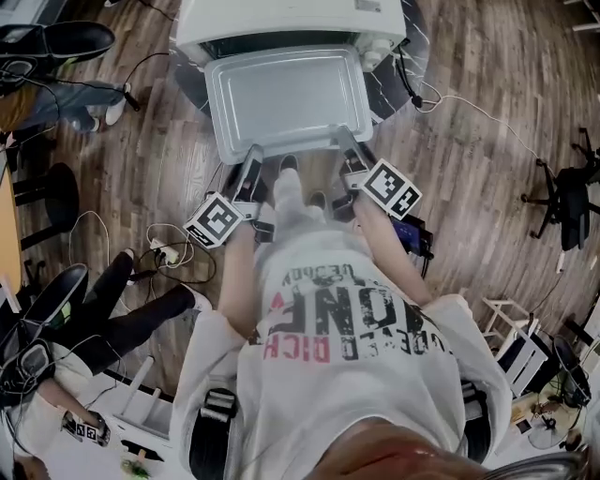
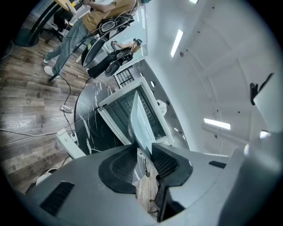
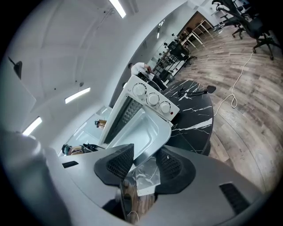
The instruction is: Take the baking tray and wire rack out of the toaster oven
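Metal baking tray (image 1: 286,94), left gripper (image 1: 252,153) and right gripper (image 1: 348,141) clamped on it

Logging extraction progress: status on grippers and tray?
Left gripper and right gripper shut on baking tray, near rim. Tray drawn out before toaster oven. Nothing blocking.

the tray (image 1: 286,98) is shiny grey. the oven (image 1: 281,19) at the top is white. the table (image 3: 194,119) is black with white streaks. the floor (image 1: 487,112) is brown wood.
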The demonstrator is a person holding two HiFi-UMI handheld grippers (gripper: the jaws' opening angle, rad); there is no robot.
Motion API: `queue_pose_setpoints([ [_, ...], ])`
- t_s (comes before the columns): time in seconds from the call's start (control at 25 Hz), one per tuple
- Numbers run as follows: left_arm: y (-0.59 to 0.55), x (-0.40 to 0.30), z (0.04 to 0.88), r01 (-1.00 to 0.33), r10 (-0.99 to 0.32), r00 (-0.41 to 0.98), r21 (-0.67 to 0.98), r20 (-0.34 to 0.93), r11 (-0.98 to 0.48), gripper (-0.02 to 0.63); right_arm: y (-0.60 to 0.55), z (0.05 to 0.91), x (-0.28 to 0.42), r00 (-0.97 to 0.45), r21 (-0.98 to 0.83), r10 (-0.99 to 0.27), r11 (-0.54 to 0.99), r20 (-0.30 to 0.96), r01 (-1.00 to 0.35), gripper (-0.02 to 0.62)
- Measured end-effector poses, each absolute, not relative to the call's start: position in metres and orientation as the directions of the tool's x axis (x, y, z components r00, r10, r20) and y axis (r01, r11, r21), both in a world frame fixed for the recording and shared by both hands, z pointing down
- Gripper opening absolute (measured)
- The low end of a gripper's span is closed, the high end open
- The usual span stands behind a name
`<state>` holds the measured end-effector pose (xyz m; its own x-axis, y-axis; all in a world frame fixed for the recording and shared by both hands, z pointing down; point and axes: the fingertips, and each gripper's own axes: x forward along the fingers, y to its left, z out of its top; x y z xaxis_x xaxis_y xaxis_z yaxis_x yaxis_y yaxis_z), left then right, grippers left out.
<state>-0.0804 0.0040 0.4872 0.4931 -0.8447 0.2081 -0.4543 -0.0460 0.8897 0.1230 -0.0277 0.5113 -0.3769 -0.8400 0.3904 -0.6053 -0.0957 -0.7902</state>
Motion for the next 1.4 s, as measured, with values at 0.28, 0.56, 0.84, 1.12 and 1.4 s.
queue_pose_setpoints([
  [0.28, 0.021, -0.072, 0.481, -0.442, -0.847, 0.502, 0.894, 0.175, -0.077, 0.103, -0.009, 0.503, 0.132, -0.369, -0.793, -0.852, -0.086, 0.373, -0.603, 0.146],
  [0.56, 0.037, -0.069, 0.468, -0.437, -0.849, 0.51, 0.892, 0.14, -0.116, 0.103, 0.009, 0.485, 0.137, -0.372, -0.798, -0.865, -0.054, 0.338, -0.6, 0.143],
  [0.84, 0.043, -0.063, 0.456, -0.444, -0.844, 0.522, 0.884, 0.122, -0.147, 0.103, 0.016, 0.468, 0.145, -0.373, -0.801, -0.873, -0.031, 0.313, -0.598, 0.143],
  [1.12, 0.038, -0.056, 0.432, -0.408, -0.842, 0.537, 0.892, 0.061, -0.196, 0.103, 0.015, 0.44, 0.152, -0.376, -0.8, -0.89, 0.021, 0.258, -0.599, 0.138],
  [1.4, 0.021, -0.053, 0.409, -0.4, -0.84, 0.543, 0.884, 0.017, -0.241, 0.103, 0.0, 0.415, 0.155, -0.374, -0.802, -0.905, 0.066, 0.203, -0.593, 0.138],
])
